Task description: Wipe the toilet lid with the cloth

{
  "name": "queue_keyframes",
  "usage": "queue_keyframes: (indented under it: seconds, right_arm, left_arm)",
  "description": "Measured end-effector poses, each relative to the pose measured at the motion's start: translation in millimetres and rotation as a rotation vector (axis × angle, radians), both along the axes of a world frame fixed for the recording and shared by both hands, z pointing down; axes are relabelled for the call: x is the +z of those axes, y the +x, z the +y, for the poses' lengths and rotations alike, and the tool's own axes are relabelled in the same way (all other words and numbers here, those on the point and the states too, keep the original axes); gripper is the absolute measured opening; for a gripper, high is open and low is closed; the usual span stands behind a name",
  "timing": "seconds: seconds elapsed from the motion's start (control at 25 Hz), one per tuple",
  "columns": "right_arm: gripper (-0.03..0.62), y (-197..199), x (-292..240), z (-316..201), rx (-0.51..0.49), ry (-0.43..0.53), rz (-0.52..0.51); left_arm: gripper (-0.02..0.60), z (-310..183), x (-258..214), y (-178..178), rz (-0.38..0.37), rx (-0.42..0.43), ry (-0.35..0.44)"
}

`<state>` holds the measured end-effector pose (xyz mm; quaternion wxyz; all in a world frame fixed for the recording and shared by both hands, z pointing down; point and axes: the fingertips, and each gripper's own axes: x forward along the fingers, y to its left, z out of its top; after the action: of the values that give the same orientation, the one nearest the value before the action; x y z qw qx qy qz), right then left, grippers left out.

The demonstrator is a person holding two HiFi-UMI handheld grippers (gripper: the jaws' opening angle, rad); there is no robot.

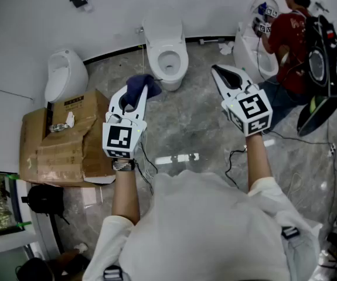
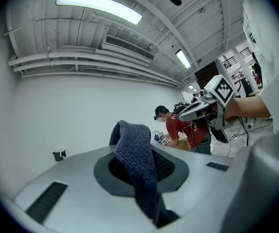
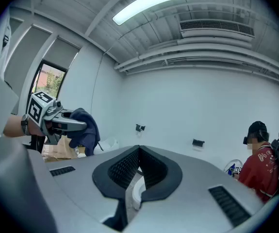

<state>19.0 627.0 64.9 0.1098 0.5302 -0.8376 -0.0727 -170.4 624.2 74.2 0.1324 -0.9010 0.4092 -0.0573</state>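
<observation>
A white toilet [image 1: 167, 60] stands against the far wall with its lid [image 1: 163, 27] raised and the bowl uncovered. A dark blue cloth [image 1: 142, 86] is pinched in my left gripper [image 1: 138, 97], which hovers level in front of the toilet's left side. In the left gripper view the cloth [image 2: 132, 147] is bunched between the jaws and droops over them. My right gripper [image 1: 220, 72] is shut on nothing and hovers to the right of the toilet. In the right gripper view its closed jaws [image 3: 139, 152] point toward the wall, and the toilet [image 3: 137, 194] shows through the slit below them.
A urinal [image 1: 64, 74] hangs on the wall at left, above a flattened cardboard box [image 1: 60, 142]. At right a person in a red shirt [image 1: 288, 37] works at another white fixture [image 1: 255, 51]. Cables [image 1: 234, 157] lie on the marble floor.
</observation>
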Motion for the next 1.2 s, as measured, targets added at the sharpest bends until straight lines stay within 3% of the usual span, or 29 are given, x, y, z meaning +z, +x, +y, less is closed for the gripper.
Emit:
queue_keyframes:
  seconds: [0.36,0.88,1.2]
  right_arm:
    - [0.029,26.0,-10.0,-7.4,-0.053,0.019,-0.107]
    - [0.029,72.0,17.1,-26.2,-0.085,-0.021,-0.087]
    - [0.029,79.8,25.7,-80.4,-0.079,-0.009,-0.089]
  left_arm:
    - [0.043,-11.4,-1.6,27.6,-0.01,-0.015,-0.004]
    - [0.044,-19.2,24.9,72.9,-0.013,-0.042,-0.053]
    - [0.043,-80.3,32.9,82.4,-0.005,-0.02,-0.044]
